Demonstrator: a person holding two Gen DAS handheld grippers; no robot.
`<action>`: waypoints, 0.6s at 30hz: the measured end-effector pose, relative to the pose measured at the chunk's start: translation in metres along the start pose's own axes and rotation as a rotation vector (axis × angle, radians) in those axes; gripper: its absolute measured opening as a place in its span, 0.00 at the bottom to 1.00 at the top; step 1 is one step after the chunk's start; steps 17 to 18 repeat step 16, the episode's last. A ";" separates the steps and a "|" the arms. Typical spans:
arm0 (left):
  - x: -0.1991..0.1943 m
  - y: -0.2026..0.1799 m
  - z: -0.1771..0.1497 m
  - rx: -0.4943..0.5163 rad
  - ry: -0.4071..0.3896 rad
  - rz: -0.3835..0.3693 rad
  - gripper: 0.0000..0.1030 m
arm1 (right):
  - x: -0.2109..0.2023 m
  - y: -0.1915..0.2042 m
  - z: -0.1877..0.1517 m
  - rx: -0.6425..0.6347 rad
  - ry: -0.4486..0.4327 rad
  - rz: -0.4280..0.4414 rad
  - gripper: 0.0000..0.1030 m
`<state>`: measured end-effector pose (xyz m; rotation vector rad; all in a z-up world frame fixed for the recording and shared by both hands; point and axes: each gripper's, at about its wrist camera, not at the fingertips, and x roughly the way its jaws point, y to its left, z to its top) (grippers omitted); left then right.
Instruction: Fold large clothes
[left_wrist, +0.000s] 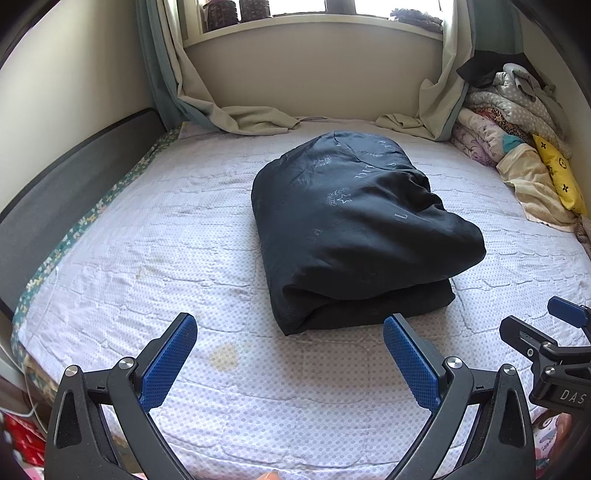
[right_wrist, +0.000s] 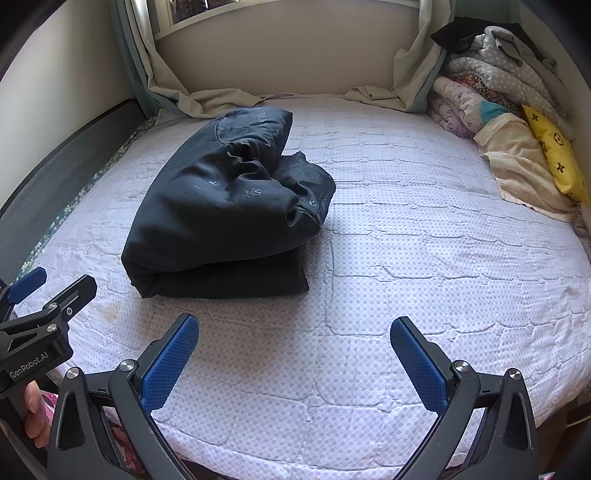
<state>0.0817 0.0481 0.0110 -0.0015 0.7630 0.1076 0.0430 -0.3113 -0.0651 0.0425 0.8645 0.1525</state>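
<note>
A dark navy garment (left_wrist: 354, 229) lies folded into a thick bundle in the middle of the bed, with faint pale print on its top. In the right wrist view the same bundle (right_wrist: 225, 206) sits left of centre. My left gripper (left_wrist: 290, 332) hovers over the near part of the bed, open, its blue pads just short of the bundle's near edge. My right gripper (right_wrist: 293, 334) is open too, over bare quilt to the right of the bundle. Neither holds anything. Each gripper shows at the edge of the other's view.
The bed carries a white dotted quilt (left_wrist: 184, 258). A pile of bedding and a yellow pillow (left_wrist: 557, 173) fill the far right corner. Curtains (left_wrist: 236, 118) drape onto the far edge under a window. A dark headboard (left_wrist: 66, 177) runs along the left side.
</note>
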 end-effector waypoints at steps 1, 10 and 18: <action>0.000 0.000 0.000 0.001 -0.002 0.000 0.99 | 0.000 0.000 0.000 0.000 0.001 0.001 1.00; -0.003 -0.002 0.000 0.016 -0.013 -0.008 0.99 | 0.001 0.002 -0.001 0.000 0.004 0.006 1.00; -0.005 -0.002 0.000 0.024 -0.033 0.001 0.99 | 0.003 0.001 -0.001 0.006 0.013 0.009 1.00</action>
